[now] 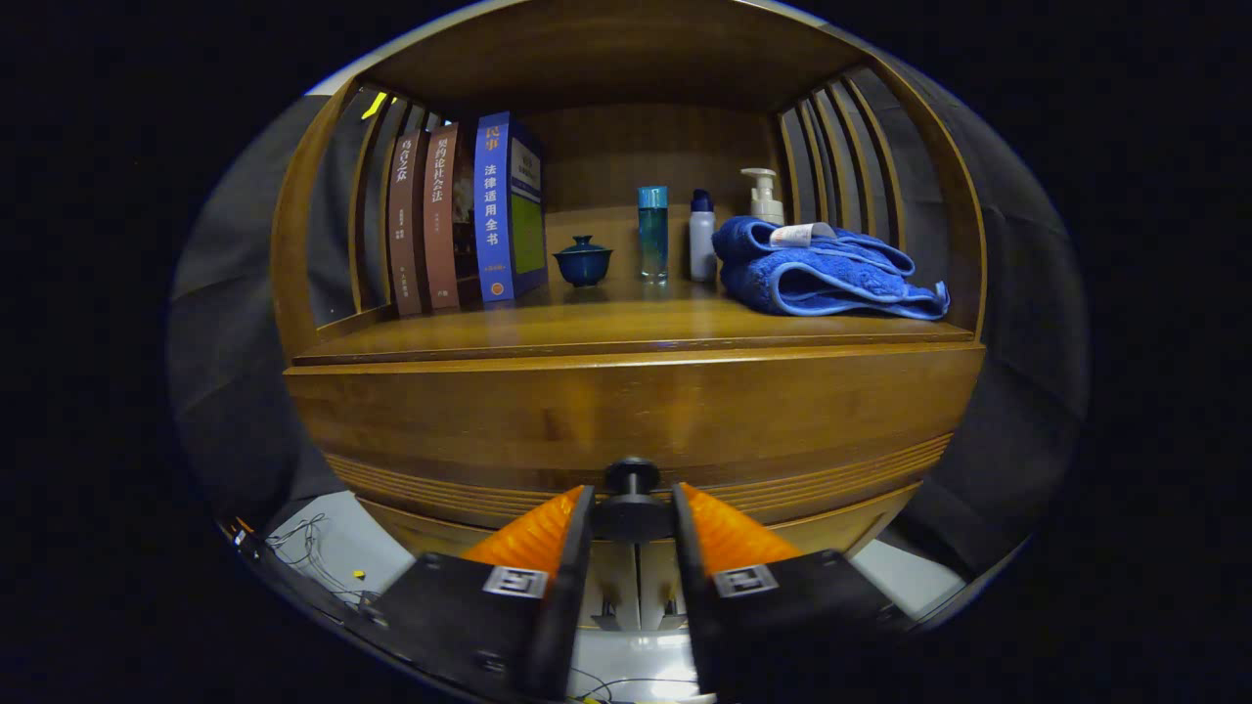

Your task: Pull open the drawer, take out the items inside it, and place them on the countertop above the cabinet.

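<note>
A wooden cabinet (pixel 626 411) with slatted sides (pixel 841 156) fills the booth — dark cloth wall (pixel 1017 323) behind, pale floor (pixel 323 548) with loose cables (pixel 303 557) below, dim warm light.

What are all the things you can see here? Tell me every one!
books: three, two brown and one blue, upright at the countertop's left end
lidded cup: one, dark blue, beside the books
bottles: two, one teal, one white with a blue cap, mid-countertop
pump bottle: one, white, behind the towel
towel: one, blue, folded, at the right end
tube: one, white, on the towel
drawer: one, brown wood, closed
knob: one, black, on the drawer front
gripper: one, fingers either side of the knob
</note>
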Tool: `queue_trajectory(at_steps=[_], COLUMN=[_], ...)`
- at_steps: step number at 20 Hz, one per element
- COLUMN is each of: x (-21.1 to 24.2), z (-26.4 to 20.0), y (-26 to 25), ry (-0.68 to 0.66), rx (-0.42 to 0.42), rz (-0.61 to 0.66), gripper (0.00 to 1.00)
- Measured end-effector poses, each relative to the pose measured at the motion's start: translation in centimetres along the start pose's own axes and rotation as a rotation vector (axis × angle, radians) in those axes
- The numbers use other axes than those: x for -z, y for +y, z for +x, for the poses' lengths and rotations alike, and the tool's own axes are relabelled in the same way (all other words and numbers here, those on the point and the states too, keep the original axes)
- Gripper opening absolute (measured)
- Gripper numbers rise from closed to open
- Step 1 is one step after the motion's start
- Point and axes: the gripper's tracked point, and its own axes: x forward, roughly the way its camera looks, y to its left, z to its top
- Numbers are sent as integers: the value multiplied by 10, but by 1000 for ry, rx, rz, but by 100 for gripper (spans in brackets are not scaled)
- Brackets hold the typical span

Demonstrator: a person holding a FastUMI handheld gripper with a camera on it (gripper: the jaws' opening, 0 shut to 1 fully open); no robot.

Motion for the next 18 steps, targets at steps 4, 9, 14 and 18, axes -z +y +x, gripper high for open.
queue_trajectory(at_steps=[4,9,14,18], x=[5,10,23,33], z=[9,-10,-44,-74], y=[0,0,-2,-3], ry=[-12,-16,-12,-10], rx=[12,26,22,20], rz=[-16,-10,-24,-18], gripper=[39,39,39,39])
